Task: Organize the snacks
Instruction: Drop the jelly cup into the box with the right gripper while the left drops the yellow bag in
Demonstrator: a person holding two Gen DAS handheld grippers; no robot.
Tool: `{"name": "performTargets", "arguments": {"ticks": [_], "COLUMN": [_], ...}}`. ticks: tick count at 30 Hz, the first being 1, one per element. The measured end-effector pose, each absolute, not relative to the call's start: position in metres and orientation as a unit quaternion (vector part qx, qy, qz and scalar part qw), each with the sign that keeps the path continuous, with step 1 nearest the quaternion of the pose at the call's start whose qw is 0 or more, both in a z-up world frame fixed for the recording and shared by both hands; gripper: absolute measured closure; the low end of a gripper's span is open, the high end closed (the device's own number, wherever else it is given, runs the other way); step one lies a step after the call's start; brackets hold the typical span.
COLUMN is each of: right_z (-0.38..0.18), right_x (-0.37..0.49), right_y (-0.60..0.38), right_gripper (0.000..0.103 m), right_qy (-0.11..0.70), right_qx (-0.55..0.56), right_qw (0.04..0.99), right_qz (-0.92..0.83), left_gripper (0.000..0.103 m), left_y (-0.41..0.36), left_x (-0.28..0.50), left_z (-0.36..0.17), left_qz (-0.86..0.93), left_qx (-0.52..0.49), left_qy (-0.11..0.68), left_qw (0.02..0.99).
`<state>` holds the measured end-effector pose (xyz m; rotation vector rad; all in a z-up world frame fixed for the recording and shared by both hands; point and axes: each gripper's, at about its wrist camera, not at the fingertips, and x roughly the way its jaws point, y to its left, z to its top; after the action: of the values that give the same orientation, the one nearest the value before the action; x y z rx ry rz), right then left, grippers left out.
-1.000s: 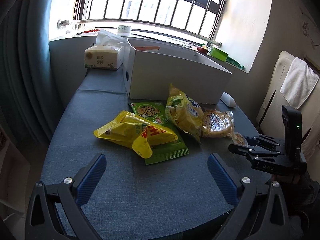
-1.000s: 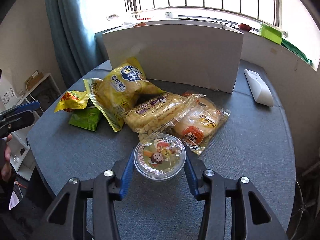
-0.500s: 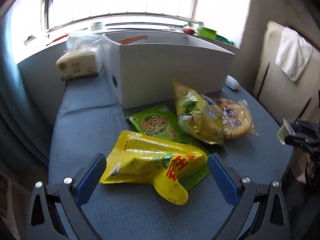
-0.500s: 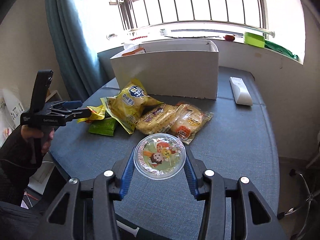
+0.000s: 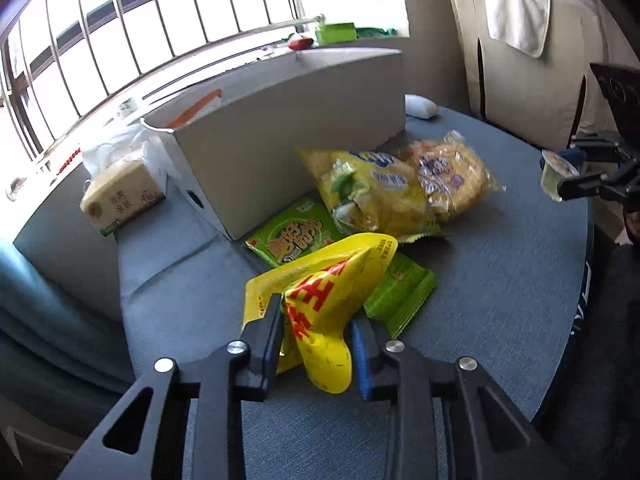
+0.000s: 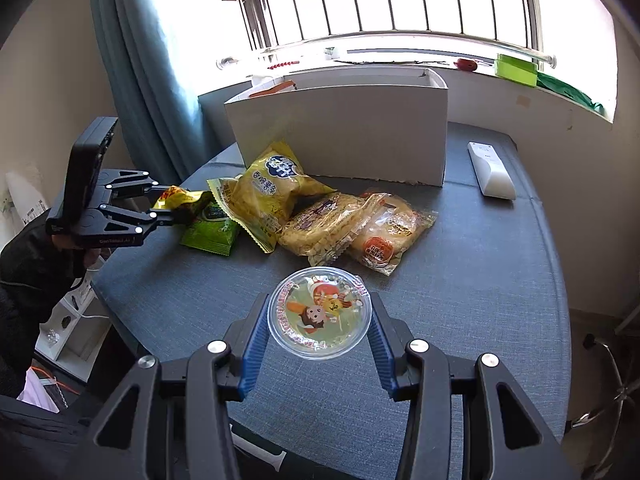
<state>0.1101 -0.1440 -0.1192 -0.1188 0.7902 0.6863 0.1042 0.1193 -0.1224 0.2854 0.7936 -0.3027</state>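
Note:
My left gripper [image 5: 318, 334] is shut on a yellow snack bag with red lettering [image 5: 324, 296], whose front end it pinches above the table. It shows in the right wrist view [image 6: 176, 212] too. My right gripper [image 6: 318, 340] is shut on a clear jelly cup with a cartoon lid [image 6: 319, 312], held above the table; it also shows in the left wrist view [image 5: 554, 172]. On the table lie a green packet [image 5: 296, 232], a yellow chip bag [image 6: 268, 192] and two clear-wrapped pastries [image 6: 320, 224] [image 6: 386, 232]. A white open box [image 6: 344, 128] stands behind them.
A tissue pack [image 5: 120, 196] lies left of the box. A white remote [image 6: 490, 170] lies to the box's right. The round blue-grey table [image 6: 500, 280] drops off at its front and right edges. A chair with a towel [image 5: 516, 4] stands at the right.
My left gripper has moved in and shut on the yellow bag, lifting its end. My right gripper has risen slightly with the jelly cup still in it.

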Motion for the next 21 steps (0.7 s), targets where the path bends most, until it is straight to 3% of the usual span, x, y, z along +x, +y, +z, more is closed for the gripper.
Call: {"name": "performTargets", "arguments": {"ticks": [7, 14, 21], "right_z": [-0.103, -0.045, 0.009], "right_x": [0.118, 0.161, 0.254], "right_y": [-0.134, -0.117, -0.087], "right_gripper": [0.052, 0.052, 0.052], "right_qy": [0.363, 0.307, 0.286], "right_qx": [-0.046, -0.019, 0.012], "right_qw": [0.867, 0.885, 0.898], "right_qz": [0.339, 0.348, 0.334], "left_gripper": [0.077, 0.078, 0.078], "left_y": [0.13, 0.126, 0.128], "left_x": [0.087, 0.118, 0.228], "left_z": [-0.058, 0.009, 0.018], "left_qz": [-0.129, -0.142, -0.154], "left_qx": [0.035, -0.048, -0.168], "left_qy": [0.273, 0.169, 0.193], "left_qw": [0.953, 0.974, 0.954]}}
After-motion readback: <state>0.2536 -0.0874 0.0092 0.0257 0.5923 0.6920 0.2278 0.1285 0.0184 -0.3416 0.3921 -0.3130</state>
